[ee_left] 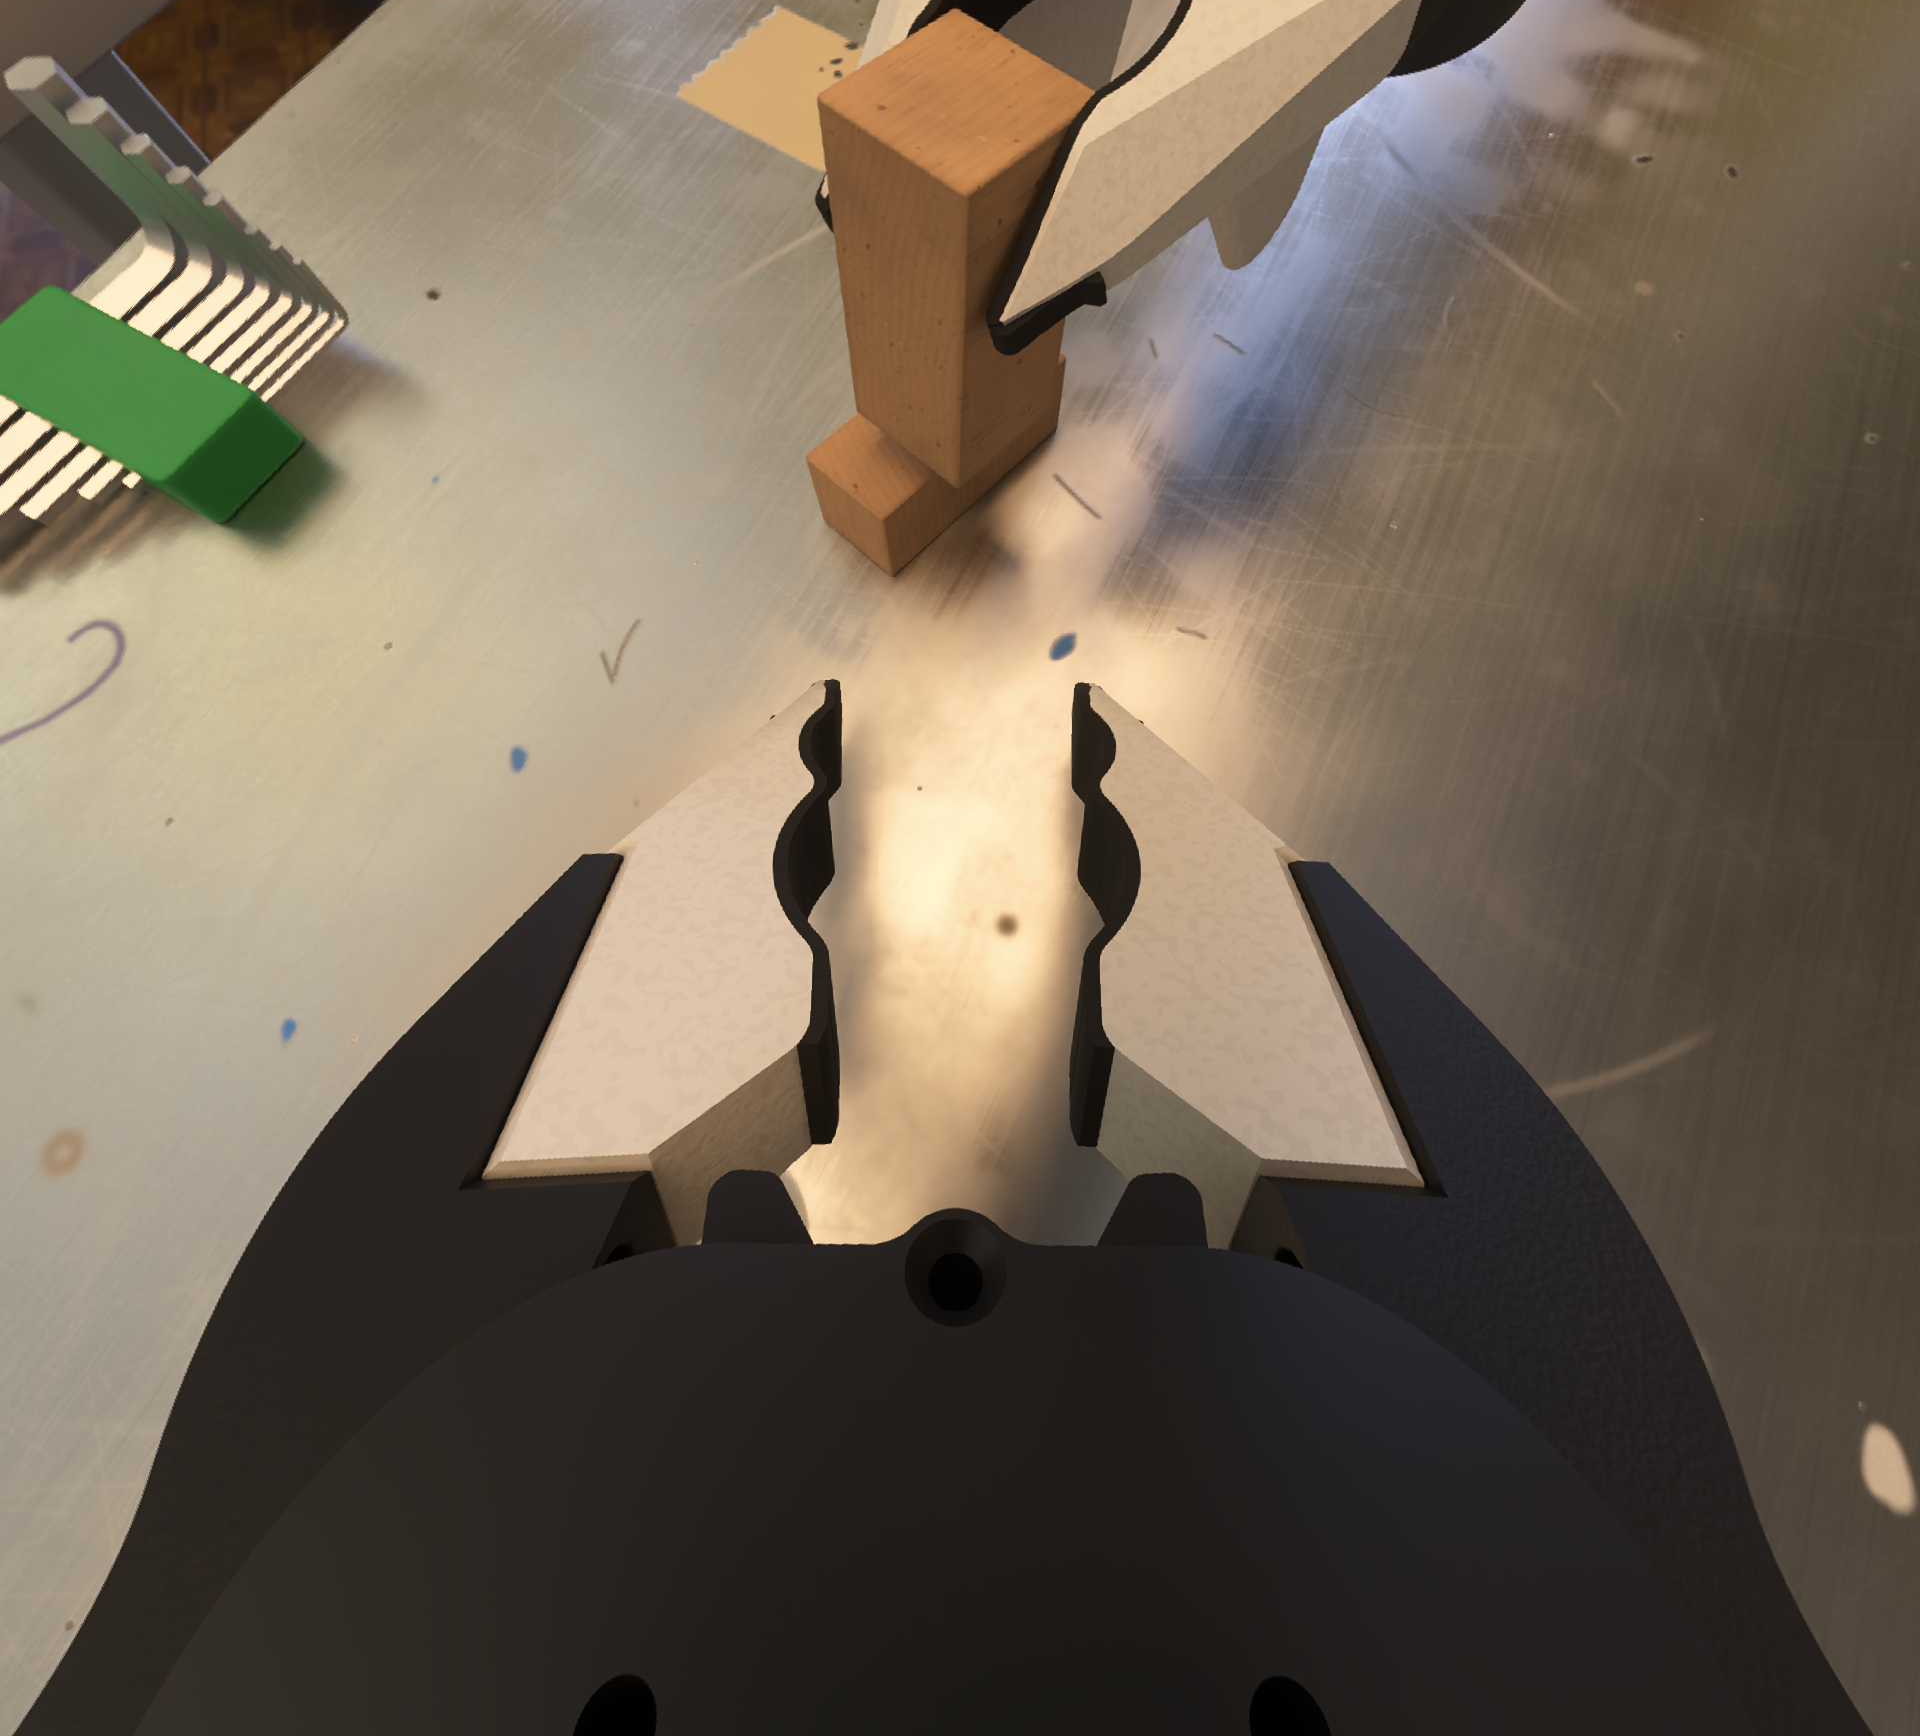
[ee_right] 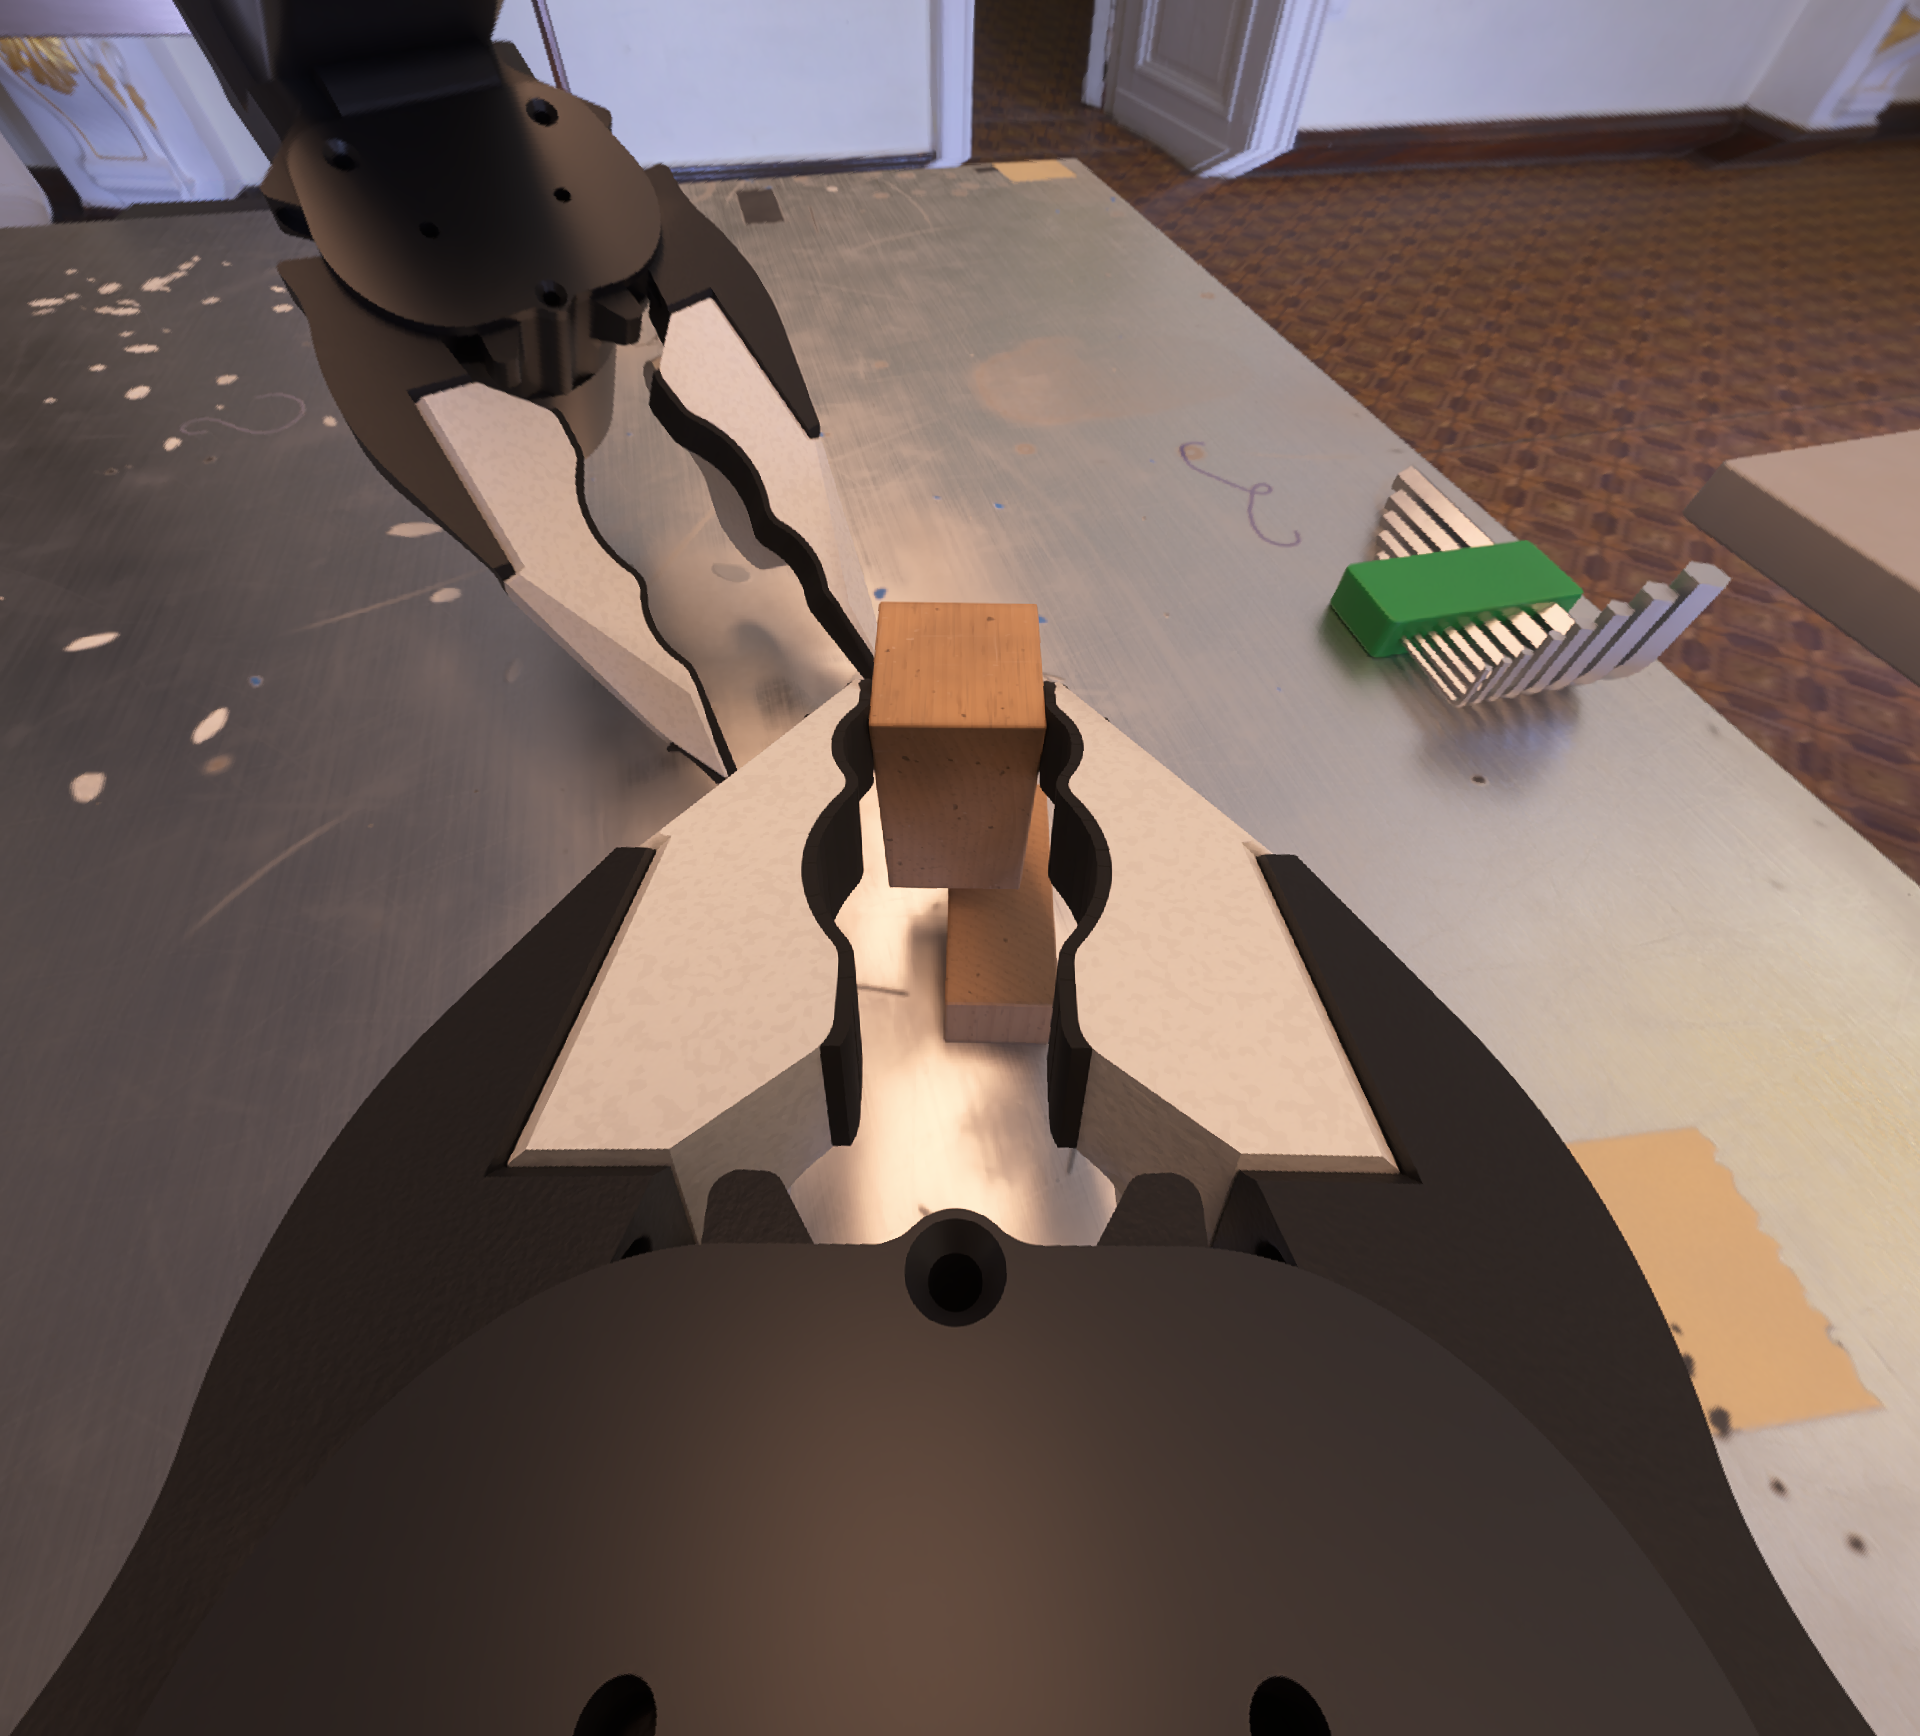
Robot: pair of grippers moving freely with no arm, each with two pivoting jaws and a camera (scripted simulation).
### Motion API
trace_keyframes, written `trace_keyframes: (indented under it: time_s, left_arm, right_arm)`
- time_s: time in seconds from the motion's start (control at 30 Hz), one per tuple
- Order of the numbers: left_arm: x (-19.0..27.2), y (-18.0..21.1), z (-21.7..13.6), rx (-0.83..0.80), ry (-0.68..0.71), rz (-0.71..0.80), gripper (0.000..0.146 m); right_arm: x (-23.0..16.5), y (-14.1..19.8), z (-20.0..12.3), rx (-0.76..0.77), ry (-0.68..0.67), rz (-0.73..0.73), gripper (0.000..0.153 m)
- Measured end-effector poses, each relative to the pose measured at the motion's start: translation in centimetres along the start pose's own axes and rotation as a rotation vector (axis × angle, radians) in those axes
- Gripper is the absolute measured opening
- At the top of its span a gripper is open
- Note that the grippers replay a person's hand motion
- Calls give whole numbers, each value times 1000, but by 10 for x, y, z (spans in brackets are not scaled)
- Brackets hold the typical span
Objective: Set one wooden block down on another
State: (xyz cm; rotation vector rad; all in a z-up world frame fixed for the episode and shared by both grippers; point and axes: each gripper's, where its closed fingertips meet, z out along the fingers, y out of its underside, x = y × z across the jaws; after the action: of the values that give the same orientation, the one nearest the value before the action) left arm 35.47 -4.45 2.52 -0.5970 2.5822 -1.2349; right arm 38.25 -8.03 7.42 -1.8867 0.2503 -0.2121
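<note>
A tall wooden block stands upright on a second wooden block that lies flat on the metal table. My right gripper comes in from the upper right and is shut on the sides of the upright block. In the right wrist view the upright block sits between the tips of my right gripper, with the flat block under it. My left gripper is open and empty, a short way in front of the stack. It also shows in the right wrist view.
A green block lies on a white ribbed rack at the left; both show at the right in the right wrist view, green block and rack. A tan paper patch lies behind the stack. The table edge runs along the right.
</note>
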Motion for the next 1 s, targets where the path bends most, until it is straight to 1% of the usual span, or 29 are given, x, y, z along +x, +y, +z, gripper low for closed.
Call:
trace_keyframes:
  time_s: [0.13, 0.27, 0.4, 0.67, 1.0]
  left_arm:
    - [-2, 2, 2, -10, -6, -17, 44]
    - [-1, 4, 5, -24, -9, -6, 44]
    - [0, 4, 6, -27, -7, -1, 43]
    - [1, 4, 6, -27, -6, -8, 43]
    - [2, 5, 6, -30, 1, -8, 43]
  right_arm:
    - [4, 6, -1, -32, 2, -3, 31]
    - [8, 6, -5, -31, 6, 2, 31]
    - [8, 11, -1, -51, 3, -1, 31]
    - [9, 12, 0, -49, -7, 5, 31]
    - [13, 12, 0, -53, 26, 15, 34]
